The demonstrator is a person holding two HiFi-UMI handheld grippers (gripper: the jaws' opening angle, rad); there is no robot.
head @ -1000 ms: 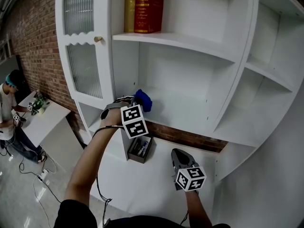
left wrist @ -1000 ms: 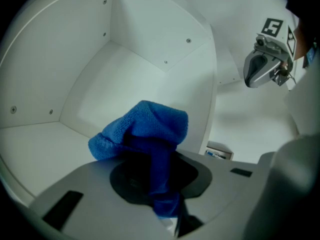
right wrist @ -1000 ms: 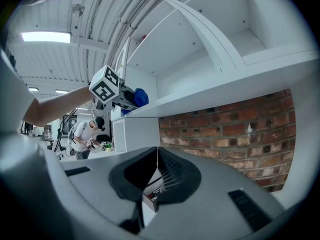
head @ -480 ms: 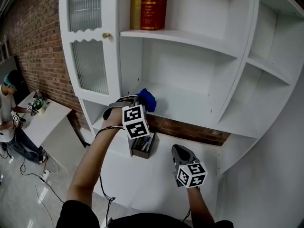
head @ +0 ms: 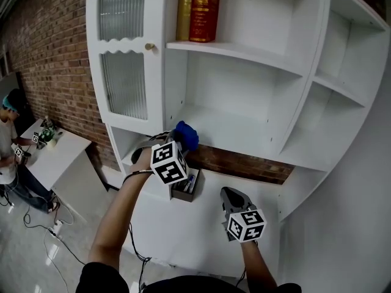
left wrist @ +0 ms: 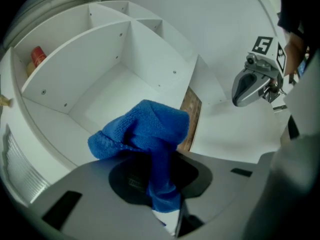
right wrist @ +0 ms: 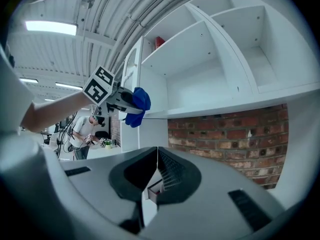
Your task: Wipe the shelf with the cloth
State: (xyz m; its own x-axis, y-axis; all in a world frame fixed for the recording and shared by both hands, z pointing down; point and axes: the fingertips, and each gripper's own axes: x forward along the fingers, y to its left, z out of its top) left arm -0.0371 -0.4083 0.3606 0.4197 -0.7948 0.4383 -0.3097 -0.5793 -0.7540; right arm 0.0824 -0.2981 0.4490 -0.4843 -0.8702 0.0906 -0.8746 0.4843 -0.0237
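A crumpled blue cloth [head: 186,134] [left wrist: 145,134] [right wrist: 136,105] is pinched in my left gripper [head: 174,144] [left wrist: 160,184], which is shut on it. The cloth hangs just off the front left edge of the white shelf [head: 244,140], at the level of the shelf board [left wrist: 120,91]. My right gripper [head: 231,201] [right wrist: 155,176] is lower, over the white desk surface [head: 189,224]. Its jaws meet with nothing between them.
Yellow and red books [head: 198,11] stand on the upper shelf. A glass cabinet door [head: 125,60] is to the left. A small dark box of pens [head: 185,187] sits on the desk below the cloth. Brick wall [head: 238,162] backs the desk. A person [head: 9,145] works far left.
My left gripper with the cloth has drawn slightly back and down from the shelf edge as the view shifted. The right gripper has stayed in place.
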